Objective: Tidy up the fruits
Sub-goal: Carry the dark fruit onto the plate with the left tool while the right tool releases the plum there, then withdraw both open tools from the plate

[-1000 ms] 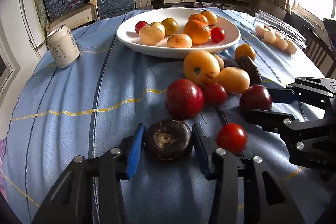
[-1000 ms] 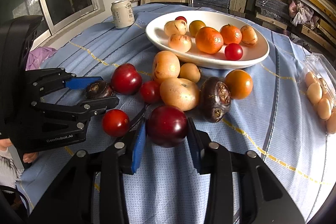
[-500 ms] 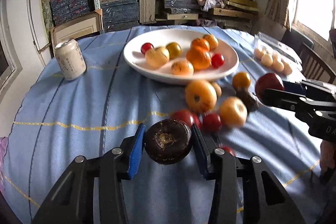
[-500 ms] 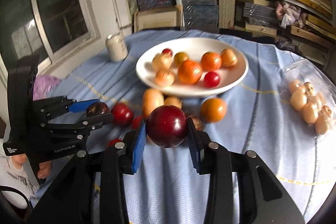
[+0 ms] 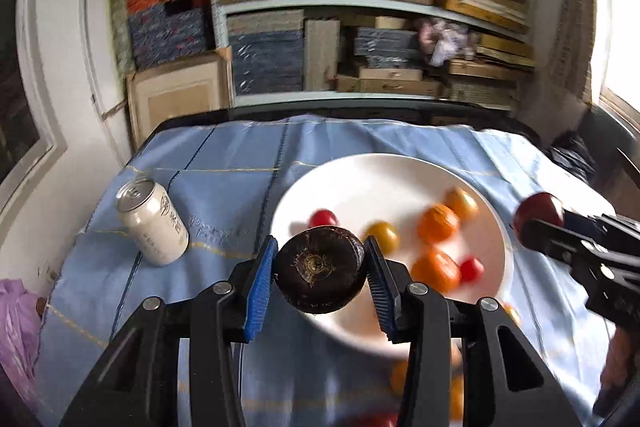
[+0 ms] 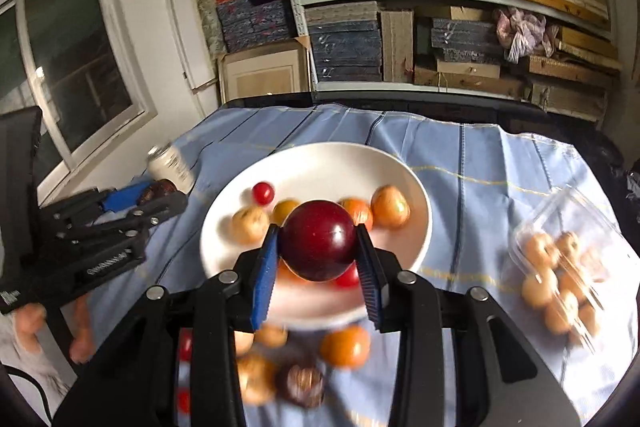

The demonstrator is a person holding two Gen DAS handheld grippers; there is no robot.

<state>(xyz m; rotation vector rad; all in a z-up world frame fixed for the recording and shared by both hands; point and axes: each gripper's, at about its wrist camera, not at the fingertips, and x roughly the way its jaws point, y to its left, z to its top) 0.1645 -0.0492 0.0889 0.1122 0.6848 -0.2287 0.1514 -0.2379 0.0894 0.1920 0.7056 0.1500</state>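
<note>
The left gripper [image 5: 320, 273] is clamping a dark brown round fruit [image 5: 320, 271]; the right gripper [image 6: 318, 247] is clamping a glossy dark red plum [image 6: 319, 245], both hovering over the white oval plate's [image 6: 320, 159] near side.

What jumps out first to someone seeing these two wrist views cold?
Each gripper carries a fruit in front of the white plate: the left gripper is shut on a dark brown fruit, the right gripper on a glossy dark red plum. The plate already holds orange, yellow and red fruit, with more loose on the blue tablecloth in front of it. A pale drink can stands left of the plate.
</note>
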